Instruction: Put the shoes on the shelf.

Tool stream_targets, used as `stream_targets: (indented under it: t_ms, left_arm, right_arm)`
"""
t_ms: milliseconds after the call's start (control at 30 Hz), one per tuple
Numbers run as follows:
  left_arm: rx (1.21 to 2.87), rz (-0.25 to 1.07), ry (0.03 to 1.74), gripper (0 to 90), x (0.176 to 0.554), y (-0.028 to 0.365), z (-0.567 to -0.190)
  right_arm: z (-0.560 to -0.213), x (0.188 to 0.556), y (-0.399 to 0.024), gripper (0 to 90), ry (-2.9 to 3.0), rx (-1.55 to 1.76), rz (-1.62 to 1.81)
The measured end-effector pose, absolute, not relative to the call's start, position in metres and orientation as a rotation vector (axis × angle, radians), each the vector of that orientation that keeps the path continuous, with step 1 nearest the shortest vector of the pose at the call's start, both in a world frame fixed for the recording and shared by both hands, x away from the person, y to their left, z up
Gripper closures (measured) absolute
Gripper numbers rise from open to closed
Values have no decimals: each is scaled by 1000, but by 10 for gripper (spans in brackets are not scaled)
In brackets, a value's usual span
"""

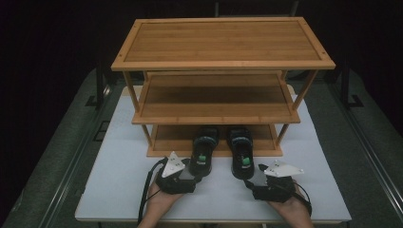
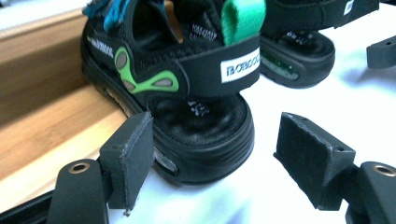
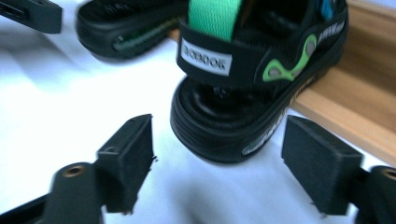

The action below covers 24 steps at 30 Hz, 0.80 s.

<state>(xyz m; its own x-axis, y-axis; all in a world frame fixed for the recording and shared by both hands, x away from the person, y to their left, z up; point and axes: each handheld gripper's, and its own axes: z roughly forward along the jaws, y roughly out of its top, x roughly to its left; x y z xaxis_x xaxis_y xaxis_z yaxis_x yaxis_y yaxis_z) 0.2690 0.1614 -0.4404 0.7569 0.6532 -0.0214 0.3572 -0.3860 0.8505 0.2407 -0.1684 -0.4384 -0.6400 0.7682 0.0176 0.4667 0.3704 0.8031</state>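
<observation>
Two black sandals, toes tucked under the wooden rack's [image 1: 223,66] bottom shelf, heels out on the white table [image 1: 119,180]; left sandal [image 1: 203,151] and right sandal [image 1: 241,152] partly hidden there; left gripper [image 2: 215,161] released, jaws flanking the heel; right gripper [image 3: 217,161] likewise released; gripper views alone reveal green straps, blurred lettering.
</observation>
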Motion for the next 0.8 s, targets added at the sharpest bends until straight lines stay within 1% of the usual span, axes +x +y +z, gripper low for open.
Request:
stream_targets:
  t_ms: [333, 433, 667, 733, 800]
  left_arm:
    - [2043, 380, 780, 274, 278, 157, -444]
    - [2036, 389, 789, 299, 279, 158, -444]
    - [2033, 386, 791, 298, 280, 157, -445]
    - [2030, 385, 791, 299, 280, 157, -445]
    - [2029, 382, 790, 299, 281, 157, -445]
  right_arm:
    - [-445, 252, -160, 215, 2323, 1092, 1079]
    - [-446, 253, -158, 216, 2324, 1085, 1060]
    - [-448, 259, -158, 270, 2317, 1079, 1042]
    - [-447, 260, -157, 302, 2328, 1059, 1049]
    - [-446, 261, -158, 302, 2339, 1053, 1049]
